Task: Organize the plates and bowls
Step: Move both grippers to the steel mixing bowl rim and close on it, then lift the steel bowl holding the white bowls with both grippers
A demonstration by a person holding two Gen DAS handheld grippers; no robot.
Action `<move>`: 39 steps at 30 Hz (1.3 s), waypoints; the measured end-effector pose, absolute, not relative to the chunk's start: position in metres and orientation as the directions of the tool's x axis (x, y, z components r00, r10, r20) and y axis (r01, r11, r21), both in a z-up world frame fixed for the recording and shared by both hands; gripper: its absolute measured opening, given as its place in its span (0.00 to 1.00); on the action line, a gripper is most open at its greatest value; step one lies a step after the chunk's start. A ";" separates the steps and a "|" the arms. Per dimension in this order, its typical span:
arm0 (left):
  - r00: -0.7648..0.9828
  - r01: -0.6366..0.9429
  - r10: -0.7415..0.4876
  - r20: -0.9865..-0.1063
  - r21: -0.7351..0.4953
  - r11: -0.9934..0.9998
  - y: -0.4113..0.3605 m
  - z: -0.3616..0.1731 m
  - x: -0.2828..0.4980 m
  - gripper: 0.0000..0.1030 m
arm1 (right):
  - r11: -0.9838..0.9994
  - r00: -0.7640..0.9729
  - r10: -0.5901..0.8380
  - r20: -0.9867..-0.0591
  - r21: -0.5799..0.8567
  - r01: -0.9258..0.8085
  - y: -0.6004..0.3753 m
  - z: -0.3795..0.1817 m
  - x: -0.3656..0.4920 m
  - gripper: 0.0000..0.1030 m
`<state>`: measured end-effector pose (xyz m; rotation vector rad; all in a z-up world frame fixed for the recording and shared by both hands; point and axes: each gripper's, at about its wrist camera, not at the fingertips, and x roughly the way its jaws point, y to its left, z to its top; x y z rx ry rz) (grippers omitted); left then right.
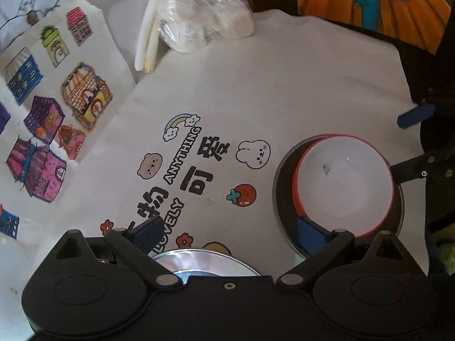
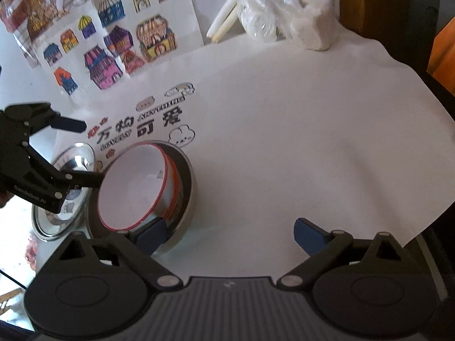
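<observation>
A white bowl with a red rim (image 1: 345, 184) sits tilted inside a steel bowl (image 1: 284, 199) at the right of the left wrist view. The pair also shows in the right wrist view: the white bowl (image 2: 130, 187), the steel bowl (image 2: 186, 187). A shiny steel plate (image 2: 68, 196) lies to their left; it shows low in the left wrist view (image 1: 204, 264). My left gripper (image 1: 227, 236) is open, its right finger at the bowls' near edge. My right gripper (image 2: 227, 233) is open, its left finger beside the steel bowl.
A white cloth with cartoon prints (image 1: 199, 156) covers the table. A sheet of coloured house drawings (image 2: 119, 37) lies at the far left. A plastic bag of white items (image 1: 204, 14) and two white sticks (image 1: 148, 42) lie at the back. The table edge runs along the right (image 2: 438, 108).
</observation>
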<state>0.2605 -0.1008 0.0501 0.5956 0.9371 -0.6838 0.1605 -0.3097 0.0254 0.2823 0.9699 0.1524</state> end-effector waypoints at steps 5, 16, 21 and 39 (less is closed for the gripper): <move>0.361 0.769 -0.258 -0.896 0.129 0.627 -0.107 0.044 0.265 0.83 | 0.965 0.536 0.224 -0.814 0.262 -0.005 -0.302 0.028 0.164 0.96; 0.200 0.775 -0.307 -0.930 -0.041 0.631 -0.112 0.040 0.281 0.43 | 0.965 0.467 0.245 -0.850 0.259 -0.036 -0.294 0.036 0.178 0.75; 0.129 0.737 -0.361 -0.924 -0.154 0.658 -0.109 0.035 0.285 0.16 | 0.955 0.434 0.267 -0.860 0.296 -0.001 -0.298 0.035 0.183 0.72; 0.150 0.660 -0.408 -0.901 -0.216 0.720 -0.102 0.030 0.281 0.10 | 0.944 0.351 0.286 -0.892 0.325 0.055 -0.274 0.031 0.202 0.21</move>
